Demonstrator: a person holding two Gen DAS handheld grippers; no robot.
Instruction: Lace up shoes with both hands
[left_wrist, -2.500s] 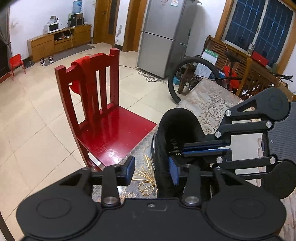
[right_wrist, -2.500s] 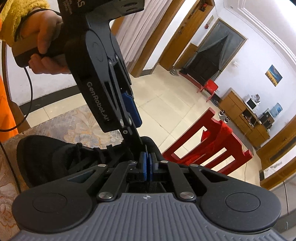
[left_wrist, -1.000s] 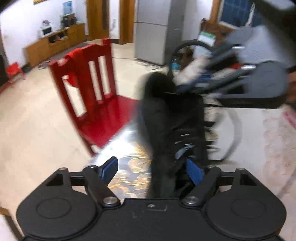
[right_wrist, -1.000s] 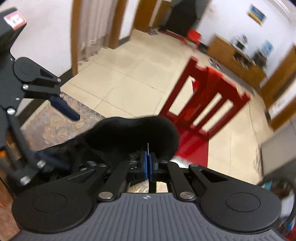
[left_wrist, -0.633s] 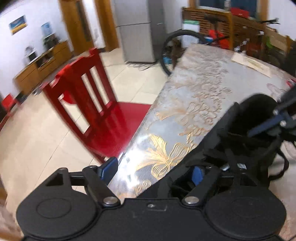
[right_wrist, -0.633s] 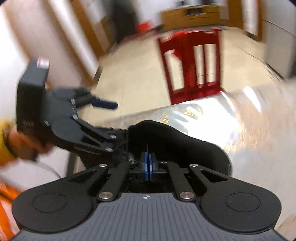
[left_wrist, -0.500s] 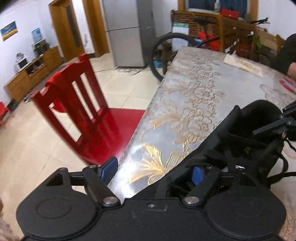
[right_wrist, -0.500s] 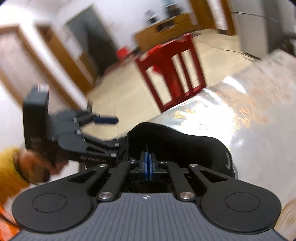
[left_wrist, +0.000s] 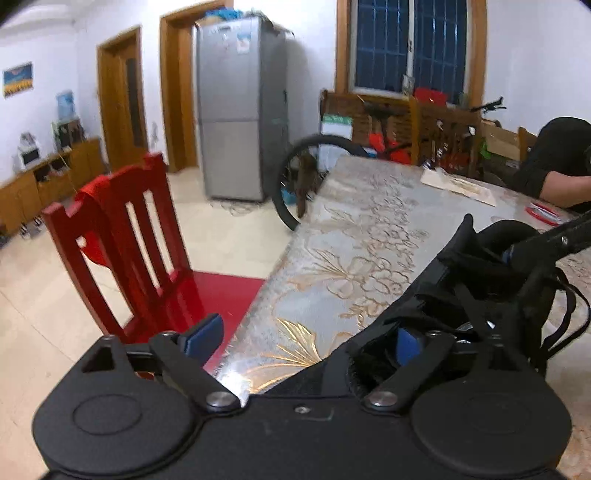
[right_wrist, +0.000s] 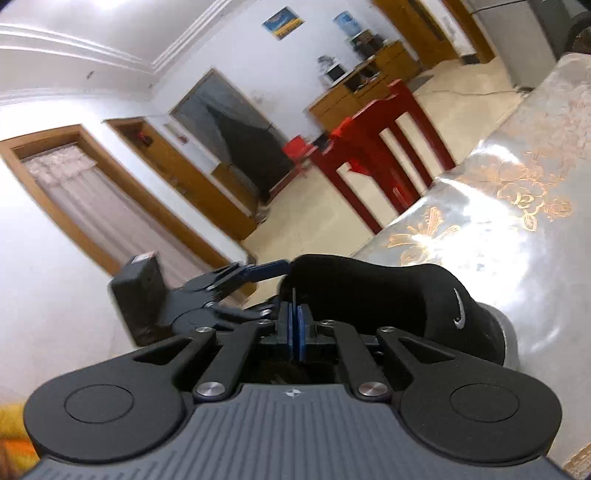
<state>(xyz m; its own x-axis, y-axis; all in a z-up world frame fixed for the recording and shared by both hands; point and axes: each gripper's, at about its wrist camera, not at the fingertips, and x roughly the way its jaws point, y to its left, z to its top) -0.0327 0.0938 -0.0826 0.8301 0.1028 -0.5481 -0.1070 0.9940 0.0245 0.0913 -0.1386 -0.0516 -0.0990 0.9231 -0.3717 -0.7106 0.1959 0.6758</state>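
Note:
A black shoe (left_wrist: 461, 291) with a white logo (right_wrist: 388, 295) lies on the gold-patterned tablecloth (left_wrist: 369, 240) near the table's edge. My left gripper (left_wrist: 306, 338) has its jaws opening around the shoe's front. Its right pad (left_wrist: 408, 341) sits among the black laces (left_wrist: 565, 317) and its left pad (left_wrist: 203, 334) hangs past the table edge, neither pressing. My right gripper (right_wrist: 295, 328) is shut at the shoe's collar, with a thin black lace end sticking up between its pads. The left gripper (right_wrist: 275, 288) shows beyond the shoe in the right wrist view.
A red wooden chair (left_wrist: 140, 236) stands against the table's near edge. At the table's far side rest a seated person's arm (left_wrist: 561, 166), some papers (left_wrist: 458, 186) and a red-rimmed object (left_wrist: 543, 214). Beyond the table stand a bicycle wheel (left_wrist: 295, 177) and a grey fridge (left_wrist: 236, 110).
The shoe went from standing upright in front of the left gripper to lying low at its right. The left jaws spread wider. The right gripper rolled, still shut.

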